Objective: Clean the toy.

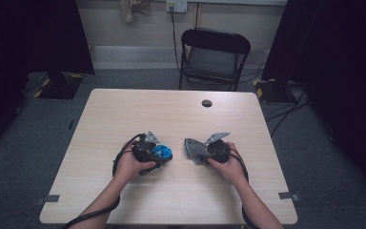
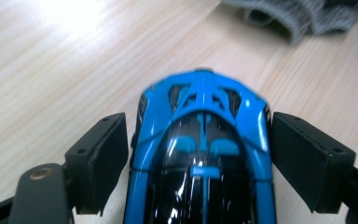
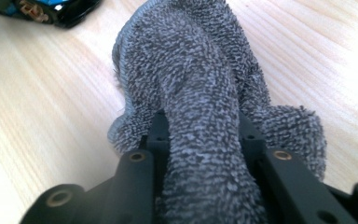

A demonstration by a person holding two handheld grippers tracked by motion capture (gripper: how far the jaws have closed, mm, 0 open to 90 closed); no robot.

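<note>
A blue and black toy car [image 2: 200, 154] rests on the wooden table [image 1: 171, 114], its rear pointing away from the camera in the left gripper view. My left gripper [image 2: 198, 123] is shut on its two sides. From above, the car [image 1: 162, 152] pokes out to the right of the left gripper [image 1: 153, 151]. A grey terry cloth [image 3: 191, 79] lies bunched on the table, and my right gripper [image 3: 200, 123] is shut on a fold of it. Seen from above, the cloth [image 1: 194, 150] sits left of the right gripper [image 1: 206, 150], a short gap from the car.
A round cable hole [image 1: 207, 103] sits in the table's far middle. A black folding chair [image 1: 214, 52] stands behind the far edge. Dark curtains hang at both sides, and cables lie on the floor at the right.
</note>
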